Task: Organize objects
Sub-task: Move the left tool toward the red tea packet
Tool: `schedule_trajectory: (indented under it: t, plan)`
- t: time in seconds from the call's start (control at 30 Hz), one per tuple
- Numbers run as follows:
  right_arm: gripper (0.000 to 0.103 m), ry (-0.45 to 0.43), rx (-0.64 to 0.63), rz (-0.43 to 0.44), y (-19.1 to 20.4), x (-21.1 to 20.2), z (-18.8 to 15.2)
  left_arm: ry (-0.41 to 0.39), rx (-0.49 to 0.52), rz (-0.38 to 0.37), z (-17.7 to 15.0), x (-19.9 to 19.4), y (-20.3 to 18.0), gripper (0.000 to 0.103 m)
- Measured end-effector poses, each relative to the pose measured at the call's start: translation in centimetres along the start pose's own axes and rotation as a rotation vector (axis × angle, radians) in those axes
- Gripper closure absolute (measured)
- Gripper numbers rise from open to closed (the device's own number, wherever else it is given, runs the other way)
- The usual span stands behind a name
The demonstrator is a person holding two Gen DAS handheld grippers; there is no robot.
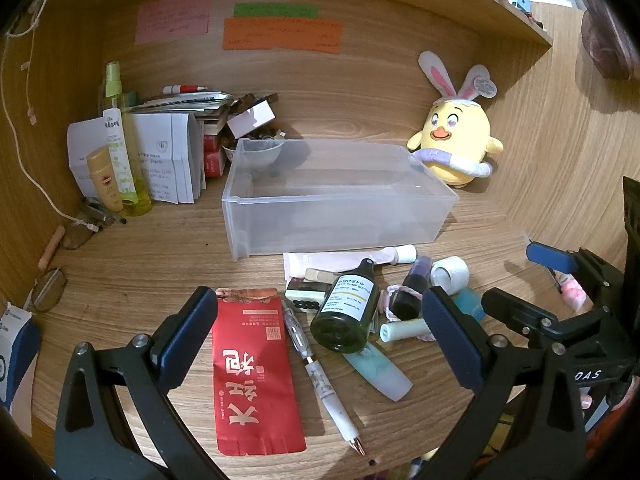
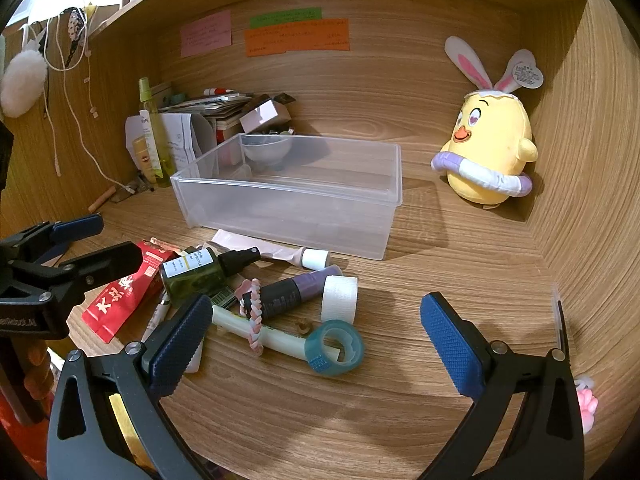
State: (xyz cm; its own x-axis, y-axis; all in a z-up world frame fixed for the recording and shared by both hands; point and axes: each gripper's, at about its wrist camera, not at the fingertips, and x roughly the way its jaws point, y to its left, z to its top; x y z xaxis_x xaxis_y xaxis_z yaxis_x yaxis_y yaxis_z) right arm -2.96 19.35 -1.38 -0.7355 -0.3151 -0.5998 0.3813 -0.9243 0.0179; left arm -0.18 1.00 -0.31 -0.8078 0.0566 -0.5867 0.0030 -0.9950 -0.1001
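Observation:
A clear plastic bin (image 1: 340, 196) (image 2: 288, 196) stands empty in the middle of the wooden desk. In front of it lies a pile: a red packet (image 1: 254, 376) (image 2: 124, 296), a white pen (image 1: 324, 380), a dark green pump bottle (image 1: 348, 312) (image 2: 200, 272), a purple-black tube (image 2: 292, 292), a white cap (image 2: 340, 298), a blue tape ring (image 2: 336, 346) and a pink braided band (image 2: 254, 316). My left gripper (image 1: 320, 336) is open above the packet and bottle. My right gripper (image 2: 316, 332) is open above the tape ring.
A yellow chick plush (image 1: 456, 140) (image 2: 488, 152) sits at the back right. Spray bottles (image 1: 120, 140), papers and boxes (image 1: 180, 152) crowd the back left. Glasses (image 1: 48, 292) lie at the left. Sticky notes (image 1: 280, 32) hang on the back wall.

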Motion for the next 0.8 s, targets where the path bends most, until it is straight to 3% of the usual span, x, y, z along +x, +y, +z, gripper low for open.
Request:
schedule_trajectory:
  t: [0.5, 0.6, 0.8]
  plan:
    - [0.000, 0.000, -0.008, -0.007, 0.0, -0.1, 0.1, 0.018, -0.023, 0.002, -0.2, -0.4, 0.4, 0.000]
    - [0.000, -0.002, -0.008, -0.011, -0.3, -0.2, 0.1, -0.011, -0.023, -0.010, -0.4, -0.5, 1.2, 0.000]
    - [0.000, 0.013, -0.004, -0.024, -1.3, -0.1, -0.4, 0.050, -0.158, -0.074, -0.7, -0.1, 3.4, 0.000]
